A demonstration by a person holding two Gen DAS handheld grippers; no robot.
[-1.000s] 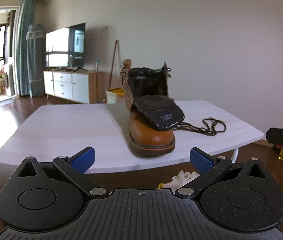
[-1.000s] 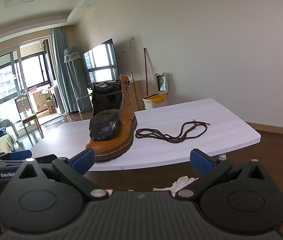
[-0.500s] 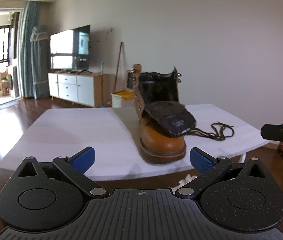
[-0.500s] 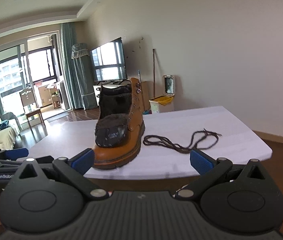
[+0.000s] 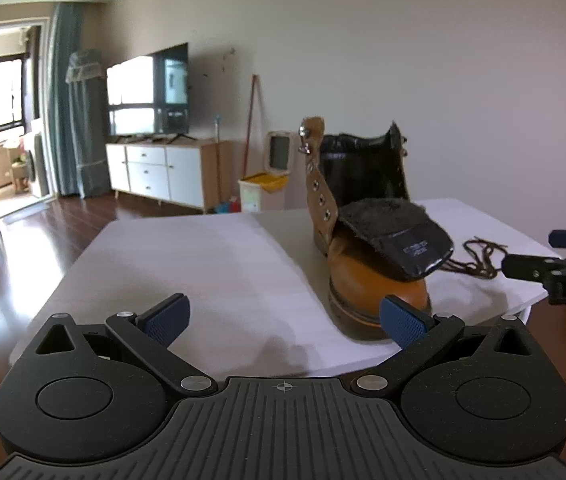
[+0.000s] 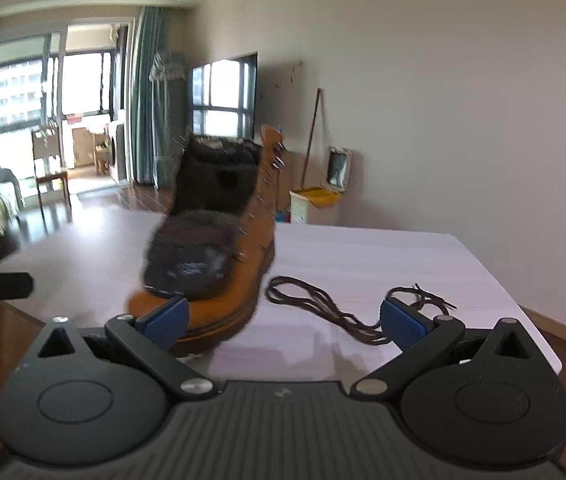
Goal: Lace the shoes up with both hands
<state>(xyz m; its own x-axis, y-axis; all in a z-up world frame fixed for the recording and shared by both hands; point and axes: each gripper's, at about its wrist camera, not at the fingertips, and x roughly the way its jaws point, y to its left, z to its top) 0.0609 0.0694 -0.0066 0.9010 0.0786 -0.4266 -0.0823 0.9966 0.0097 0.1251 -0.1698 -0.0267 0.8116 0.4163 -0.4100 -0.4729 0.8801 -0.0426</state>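
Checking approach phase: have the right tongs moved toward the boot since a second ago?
Yes. The right tongs have closed in: the boot and table loom larger and the lace now lies between the fingers.

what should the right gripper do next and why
Probably ease the right gripper forward and down to the dark shoelace: it lies loose on the white table beside the brown boot, unthreaded, and both grippers are open and empty.
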